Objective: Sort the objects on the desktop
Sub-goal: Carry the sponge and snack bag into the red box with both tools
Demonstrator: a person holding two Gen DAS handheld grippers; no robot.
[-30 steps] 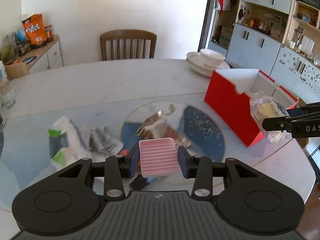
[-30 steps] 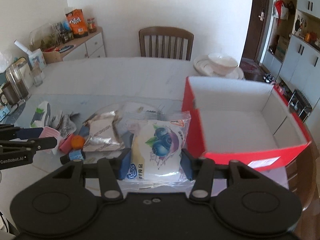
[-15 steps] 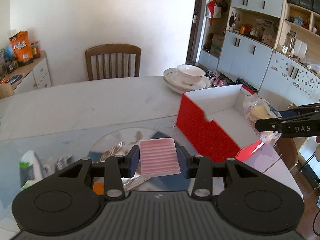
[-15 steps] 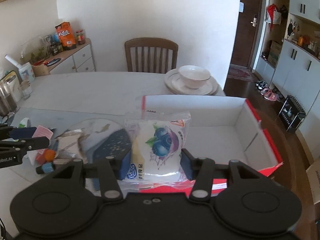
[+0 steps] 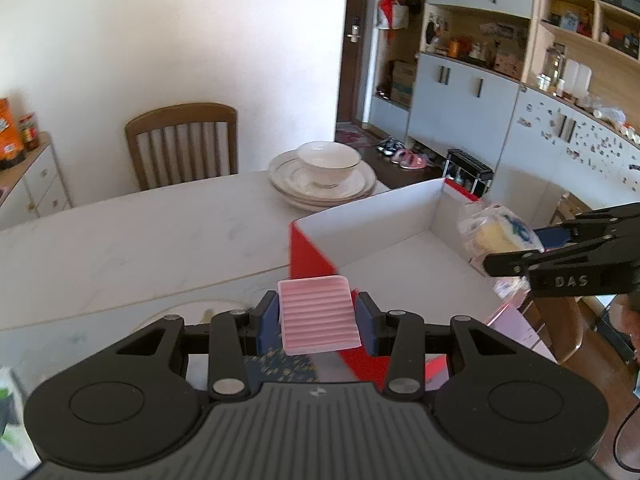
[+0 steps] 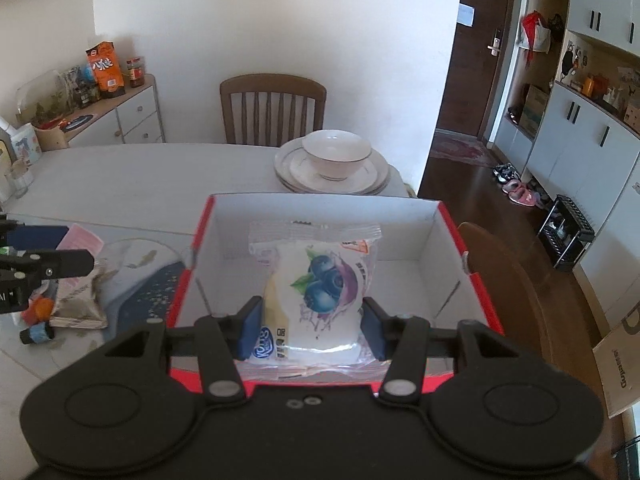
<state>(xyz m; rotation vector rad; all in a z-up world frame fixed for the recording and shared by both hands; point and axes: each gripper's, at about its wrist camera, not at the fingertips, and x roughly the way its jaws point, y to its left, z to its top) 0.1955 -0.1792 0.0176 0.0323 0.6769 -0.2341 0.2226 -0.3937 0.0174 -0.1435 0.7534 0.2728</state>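
Only the right wrist view takes in the clutter still lying on the worktop [image 6: 132, 176]: a silver packet [image 6: 78, 304], an orange ball [image 6: 42, 307] and a small blue-capped tube [image 6: 37, 334], all left of the red box [image 6: 188, 276]. The left wrist view alone shows the box's red outer corner from outside and the white inner walls [image 5: 372, 216] beyond it.

The box's white floor looks bare. The right claw [image 6: 310, 324] is clenched on a blueberry snack bag [image 6: 316, 292], held above the box's near edge and angled down into it. The left claw [image 5: 316, 318] grips a pink ribbed pad [image 5: 318, 314], poised just at the box's left corner, over the worktop's edge of the box. A bowl [image 6: 335, 154] sits on stacked plates [image 6: 376, 178] behind.
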